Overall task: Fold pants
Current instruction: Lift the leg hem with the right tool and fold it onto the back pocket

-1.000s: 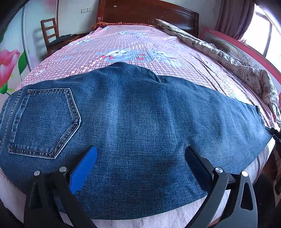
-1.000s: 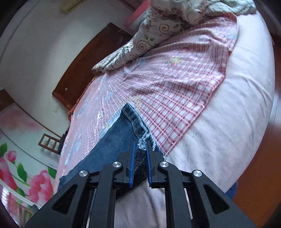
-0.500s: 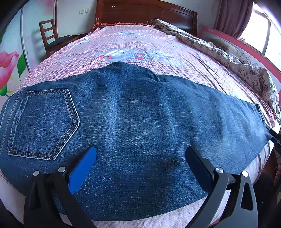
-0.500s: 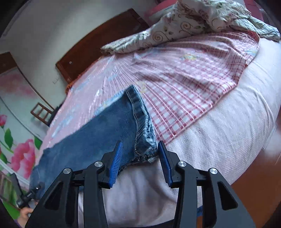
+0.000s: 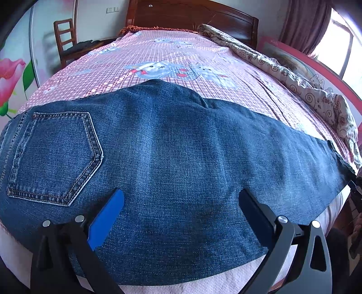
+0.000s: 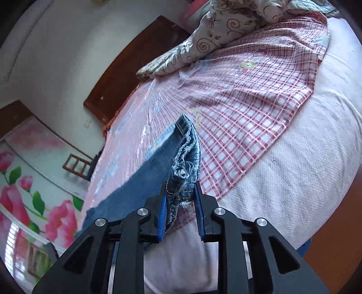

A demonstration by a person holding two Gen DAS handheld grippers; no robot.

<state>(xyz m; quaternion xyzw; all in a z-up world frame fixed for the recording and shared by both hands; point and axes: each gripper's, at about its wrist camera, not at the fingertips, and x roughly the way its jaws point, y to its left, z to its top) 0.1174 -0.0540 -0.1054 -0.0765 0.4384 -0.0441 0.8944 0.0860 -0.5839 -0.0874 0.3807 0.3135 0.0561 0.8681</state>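
Note:
Blue jeans (image 5: 176, 158) lie folded lengthwise across the bed, back pocket (image 5: 52, 156) at the left, legs running right. My left gripper (image 5: 181, 203) is open and empty, hovering over the jeans' near edge around the thigh. My right gripper (image 6: 179, 194) is shut on the frayed leg hem (image 6: 185, 171), bunched between its blue pads and raised a little off the bed. The rest of the leg (image 6: 140, 183) stretches away to the left.
The bed has a pink checked sheet (image 5: 181, 56) and a white cover (image 6: 305, 181) at its edge. A crumpled floral quilt (image 5: 305, 90) lies along the right side. A wooden headboard (image 5: 192, 15) and a chair (image 5: 65, 38) stand behind.
My right gripper opened half a second ago, and has now closed again on the hem, bunching it. The left gripper has stayed open over the jeans.

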